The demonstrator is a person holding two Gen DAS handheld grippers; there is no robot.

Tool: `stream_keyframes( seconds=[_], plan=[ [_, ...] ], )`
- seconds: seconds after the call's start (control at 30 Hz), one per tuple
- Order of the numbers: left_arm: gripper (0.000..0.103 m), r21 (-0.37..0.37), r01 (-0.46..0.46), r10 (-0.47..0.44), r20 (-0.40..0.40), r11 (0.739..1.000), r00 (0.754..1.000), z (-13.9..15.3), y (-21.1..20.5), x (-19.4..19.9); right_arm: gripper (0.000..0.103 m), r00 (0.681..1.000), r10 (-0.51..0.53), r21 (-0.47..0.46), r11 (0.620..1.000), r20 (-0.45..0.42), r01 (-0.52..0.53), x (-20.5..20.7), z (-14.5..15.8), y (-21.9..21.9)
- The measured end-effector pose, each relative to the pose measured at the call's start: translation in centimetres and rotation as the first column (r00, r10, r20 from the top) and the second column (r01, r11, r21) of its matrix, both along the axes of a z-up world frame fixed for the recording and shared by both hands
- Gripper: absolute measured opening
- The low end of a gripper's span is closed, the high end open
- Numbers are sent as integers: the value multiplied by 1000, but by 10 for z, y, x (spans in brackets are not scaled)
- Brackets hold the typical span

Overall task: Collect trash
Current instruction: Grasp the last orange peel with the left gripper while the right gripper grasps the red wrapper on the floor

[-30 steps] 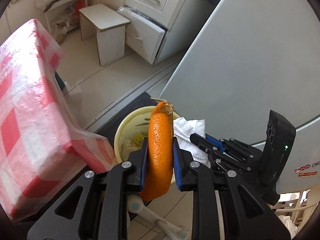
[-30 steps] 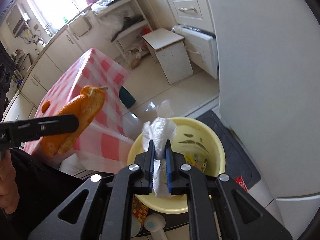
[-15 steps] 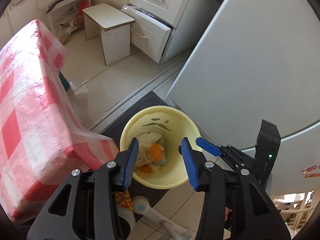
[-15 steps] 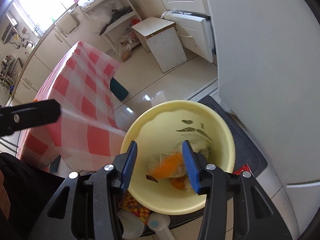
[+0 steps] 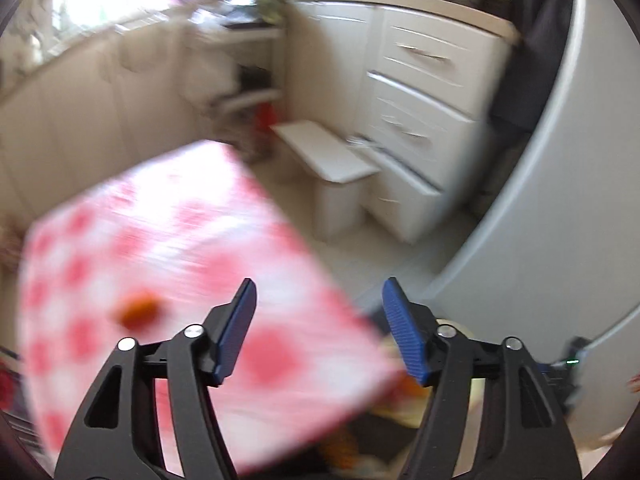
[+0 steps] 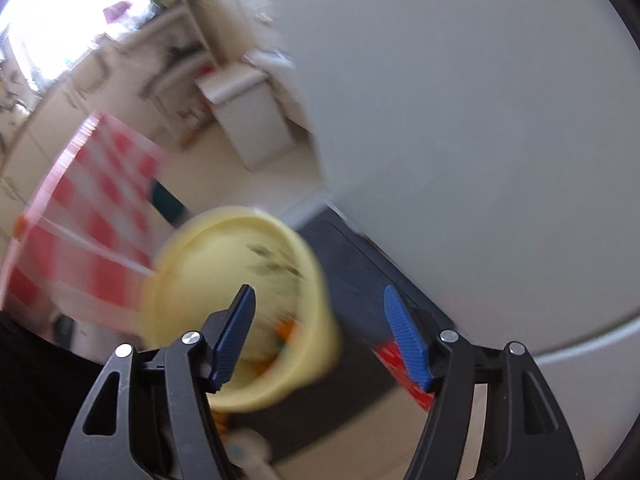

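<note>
Both views are smeared by motion blur. The left gripper [image 5: 318, 330] has its blue pads spread apart and still widening, with nothing between them; through the gap shows the red-and-white checked cloth of the desk [image 5: 168, 248]. A small orange scrap [image 5: 138, 312], too blurred to name more closely, lies on that cloth just left of the left pad. Below the desk's near corner, by the right pad, a sliver of the yellow bin [image 5: 404, 396] peeks out with something orange inside.

The right gripper [image 6: 320, 336] is also spread and opening wider, empty, tilted down over the yellow bin [image 6: 320, 304], which stands on a dark floor mat [image 6: 360, 264]. Orange trash [image 6: 286, 330] lies at the bottom of the bin, seen just right of the left pad; dark marks streak the bin's inner wall. A red wrapper [image 6: 400, 364] lies on the mat near the right pad. The checked desk [image 6: 80, 216] stands just beside the bin on its left, and a large grey appliance front [image 6: 460, 140] rises behind it. A white stool [image 5: 332, 160] and white drawers [image 5: 424, 120] stand farther back.
</note>
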State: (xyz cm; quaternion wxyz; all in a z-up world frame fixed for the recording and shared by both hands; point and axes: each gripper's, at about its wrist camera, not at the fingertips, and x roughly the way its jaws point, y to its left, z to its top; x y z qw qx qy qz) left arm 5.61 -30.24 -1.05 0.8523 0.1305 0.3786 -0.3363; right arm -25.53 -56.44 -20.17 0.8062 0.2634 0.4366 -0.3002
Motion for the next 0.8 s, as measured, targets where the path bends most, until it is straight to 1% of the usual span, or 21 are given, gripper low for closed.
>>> stream_keyframes(
  seconds=[0.07, 0.1, 0.17, 0.2, 0.3, 0.4, 0.5, 0.6, 0.7, 0.8],
  plan=[
    [65, 62, -21, 19, 24, 998, 1000, -8, 20, 24, 65, 998, 3, 25, 1000, -63, -1, -10, -27, -5],
    [65, 104, -25, 22, 34, 994, 999, -14, 30, 38, 65, 995, 17, 46, 999, -103, -13, -14, -47, -8],
    [65, 199, -26, 15, 57, 980, 998, -30, 45, 59, 65, 987, 53, 77, 996, -149, -42, -16, -76, -11],
    [65, 239, -15, 0, 62, 971, 998, -38, 48, 67, 65, 981, 74, 98, 994, -178, -57, -15, -96, -13],
    [65, 337, 13, -42, 81, 942, 996, -59, 49, 83, 65, 968, 98, 140, 988, -232, -66, -9, -135, -22],
    [65, 396, 42, -77, 73, 917, 994, -80, 40, 92, 65, 942, 130, 161, 983, -310, -83, 1, -178, -29],
    [65, 417, 84, -111, 42, 905, 993, -96, 39, 97, 65, 903, 171, 184, 977, -395, -105, 7, -216, -33],
    [65, 433, 103, -127, 26, 896, 992, -109, 40, 103, 65, 862, 220, 211, 968, -456, -136, 10, -247, -36],
    [65, 434, 108, -123, 6, 895, 992, -113, 44, 114, 65, 840, 253, 235, 960, -480, -154, 8, -267, -41],
    [65, 428, 111, -114, -20, 897, 993, -118, 48, 126, 65, 827, 268, 256, 954, -494, -156, 5, -281, -48]
  ],
)
